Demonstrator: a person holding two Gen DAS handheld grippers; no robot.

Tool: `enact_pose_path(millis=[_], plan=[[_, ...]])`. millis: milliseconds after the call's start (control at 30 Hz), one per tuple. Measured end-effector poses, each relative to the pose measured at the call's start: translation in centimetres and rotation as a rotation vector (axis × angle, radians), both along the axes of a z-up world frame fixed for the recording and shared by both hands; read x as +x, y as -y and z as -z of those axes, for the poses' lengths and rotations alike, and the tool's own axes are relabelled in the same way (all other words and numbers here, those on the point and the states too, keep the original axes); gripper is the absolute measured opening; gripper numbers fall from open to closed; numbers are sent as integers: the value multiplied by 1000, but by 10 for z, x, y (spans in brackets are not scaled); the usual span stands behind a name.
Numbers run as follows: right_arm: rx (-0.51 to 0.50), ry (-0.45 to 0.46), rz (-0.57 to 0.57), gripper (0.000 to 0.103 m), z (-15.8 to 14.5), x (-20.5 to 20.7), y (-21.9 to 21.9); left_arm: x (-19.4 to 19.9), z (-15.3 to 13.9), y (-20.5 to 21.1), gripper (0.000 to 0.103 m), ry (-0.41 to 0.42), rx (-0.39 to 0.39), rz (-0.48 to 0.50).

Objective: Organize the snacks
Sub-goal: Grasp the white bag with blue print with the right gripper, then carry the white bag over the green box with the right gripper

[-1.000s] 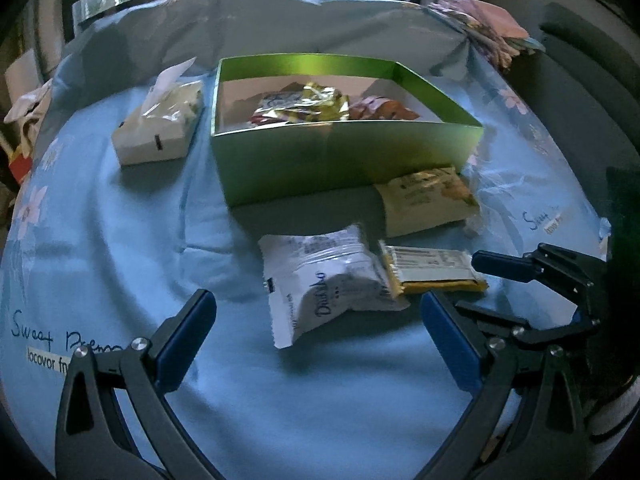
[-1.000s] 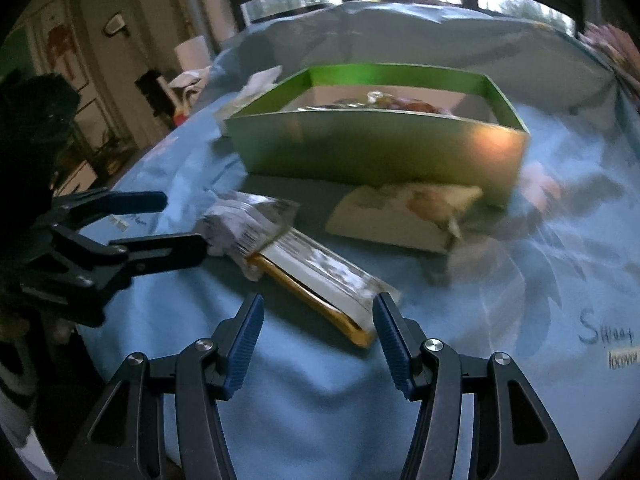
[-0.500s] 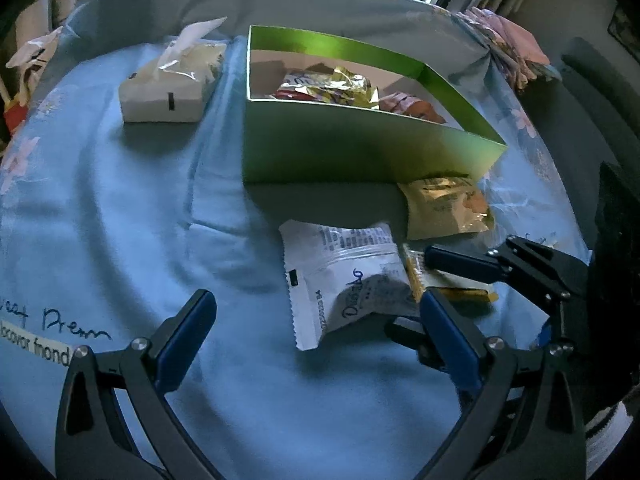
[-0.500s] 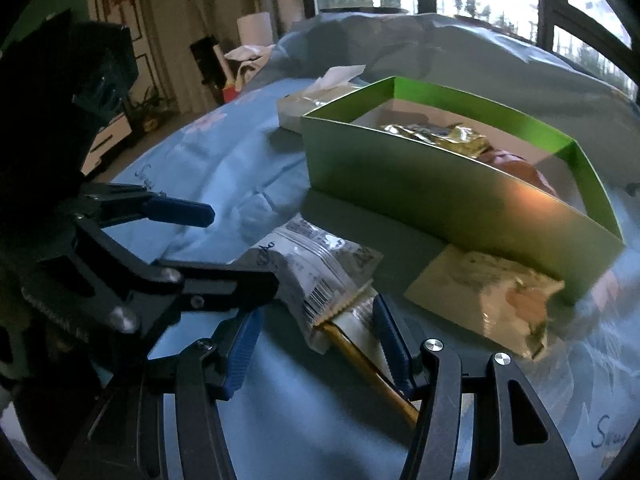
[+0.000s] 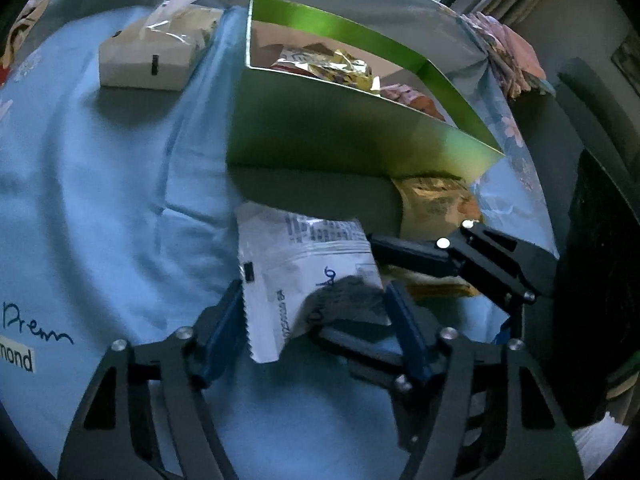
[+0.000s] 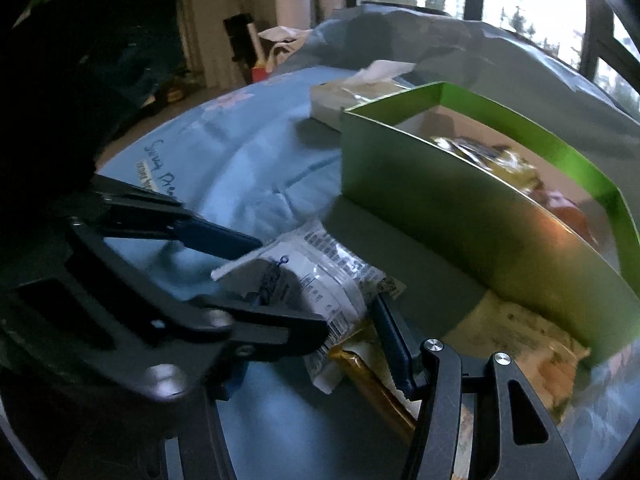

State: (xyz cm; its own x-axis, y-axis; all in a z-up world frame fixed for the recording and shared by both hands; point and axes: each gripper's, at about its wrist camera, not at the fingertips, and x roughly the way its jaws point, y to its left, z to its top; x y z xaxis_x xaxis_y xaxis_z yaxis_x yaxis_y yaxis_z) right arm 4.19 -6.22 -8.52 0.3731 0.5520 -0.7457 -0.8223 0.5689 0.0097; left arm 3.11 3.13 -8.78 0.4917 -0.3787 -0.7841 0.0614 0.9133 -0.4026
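Note:
A white snack packet (image 5: 308, 276) lies on the blue cloth in front of the green box (image 5: 344, 140). My left gripper (image 5: 318, 320) has its jaws partly closed around the packet's near end; the pads look close to its edges. In the right wrist view the packet (image 6: 320, 280) lies over a yellow bar (image 6: 372, 380). My right gripper (image 6: 320, 360) is open around the bar's end, its left finger hidden behind the left gripper. The right gripper (image 5: 460, 256) reaches in from the right in the left wrist view. A tan snack packet (image 5: 436, 204) lies against the box.
The green box (image 6: 460, 200) holds several wrapped snacks (image 5: 332, 64). A tissue box (image 5: 156, 56) stands left of it. Blue printed cloth (image 5: 100, 200) covers the table. A dark chair and folded cloths are at the far right.
My left gripper moved forward onto the white packet and its jaws narrowed around it. My right gripper moved in left over the yellow bar, crossing close to the left gripper.

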Motion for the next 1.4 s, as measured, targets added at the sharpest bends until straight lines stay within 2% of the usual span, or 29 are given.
enact_pose_path(millis=[67,233,600,833,1167,1400], plan=[[-1,5,-10,59,1,-1,-4,-1,-1,-2,59,-1,-5,-3],[37,32,-19,51,-4,-5,-6,-7,-11,-4,51,32,-1,-7],[179,108,3,48,-30,-22,8,-24,-47,-10,49,157,-15,12],[209,156,40,48,-45,-26,15,-22,-64,6,49,216,50,41],[254,226,143,48,-72,-13,40,9,-93,36,49,304,111,123],[268,270,204,48,-93,9,54,38,-112,51,49,362,100,162]])
